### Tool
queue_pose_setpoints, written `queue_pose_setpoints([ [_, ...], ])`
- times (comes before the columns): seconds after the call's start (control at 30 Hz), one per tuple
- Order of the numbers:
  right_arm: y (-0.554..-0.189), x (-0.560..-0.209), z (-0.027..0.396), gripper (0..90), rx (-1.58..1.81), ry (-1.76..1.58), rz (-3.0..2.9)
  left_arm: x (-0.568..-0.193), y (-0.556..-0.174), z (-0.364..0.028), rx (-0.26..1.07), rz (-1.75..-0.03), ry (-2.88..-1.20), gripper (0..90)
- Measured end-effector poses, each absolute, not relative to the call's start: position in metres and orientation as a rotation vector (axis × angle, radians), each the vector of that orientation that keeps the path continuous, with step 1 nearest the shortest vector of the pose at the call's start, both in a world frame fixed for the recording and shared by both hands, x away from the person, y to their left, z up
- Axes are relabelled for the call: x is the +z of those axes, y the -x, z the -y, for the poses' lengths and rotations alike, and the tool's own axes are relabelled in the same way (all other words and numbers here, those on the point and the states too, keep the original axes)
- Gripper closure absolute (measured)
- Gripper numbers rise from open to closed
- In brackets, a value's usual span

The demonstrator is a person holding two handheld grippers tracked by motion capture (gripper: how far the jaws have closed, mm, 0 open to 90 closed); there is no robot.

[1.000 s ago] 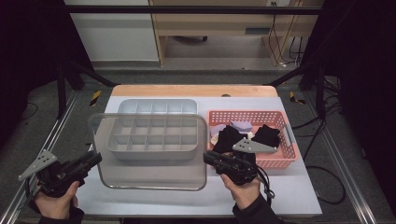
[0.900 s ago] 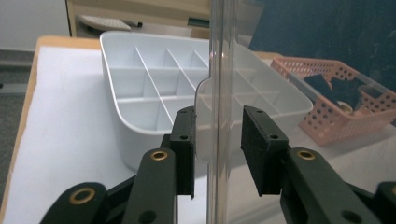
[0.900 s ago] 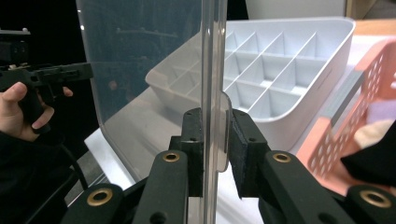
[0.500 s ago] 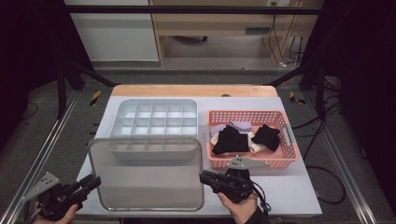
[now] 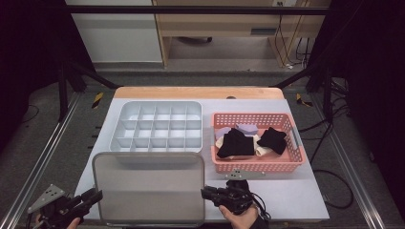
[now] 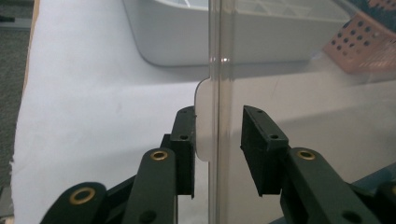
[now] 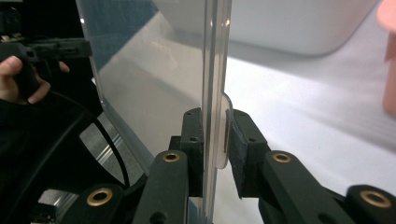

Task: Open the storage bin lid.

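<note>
A clear plastic lid [image 5: 149,188] lies low and nearly flat over the table's near edge, in front of the grey compartment tray [image 5: 157,126]. My left gripper [image 5: 93,198] holds the lid's left edge. In the left gripper view the left gripper [image 6: 217,121] has its jaws on either side of the lid's rim [image 6: 218,70] and small tab. My right gripper [image 5: 207,193] holds the opposite edge. In the right gripper view the right gripper [image 7: 217,123] has its pads pressed on the lid's rim [image 7: 215,56] and tab.
A pink basket [image 5: 296,160] stands right of the tray and holds black socks [image 5: 235,143] and light ones. The tray's compartments look bare. White table [image 5: 286,195] shows right of the lid. Metal frame rails [image 5: 43,162] run along both sides.
Both grippers have carried the lid from above the tray toward the table's near edge and lowered it. The tray now stands uncovered.
</note>
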State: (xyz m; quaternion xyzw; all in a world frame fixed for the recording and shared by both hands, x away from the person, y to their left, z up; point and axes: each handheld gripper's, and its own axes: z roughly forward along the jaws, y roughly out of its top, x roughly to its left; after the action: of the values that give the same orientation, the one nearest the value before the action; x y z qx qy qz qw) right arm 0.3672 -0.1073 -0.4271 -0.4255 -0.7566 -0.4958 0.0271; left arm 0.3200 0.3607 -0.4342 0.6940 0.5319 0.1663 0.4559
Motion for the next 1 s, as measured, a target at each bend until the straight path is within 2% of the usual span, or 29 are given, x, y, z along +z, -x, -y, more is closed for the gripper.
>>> queue_pose_setpoints([
  [0.33, -0.370, -0.450, 0.101, 73.4, -1.404, 1.379, 2.393, -0.449, -0.325, -0.353, 0.398, -1.356, -1.785, 62.7],
  [1.0, -0.376, -0.470, 0.089, 59.7, -1.290, 1.403, 2.473, -0.464, -0.335, -0.343, 0.362, -1.404, -1.885, 48.9],
])
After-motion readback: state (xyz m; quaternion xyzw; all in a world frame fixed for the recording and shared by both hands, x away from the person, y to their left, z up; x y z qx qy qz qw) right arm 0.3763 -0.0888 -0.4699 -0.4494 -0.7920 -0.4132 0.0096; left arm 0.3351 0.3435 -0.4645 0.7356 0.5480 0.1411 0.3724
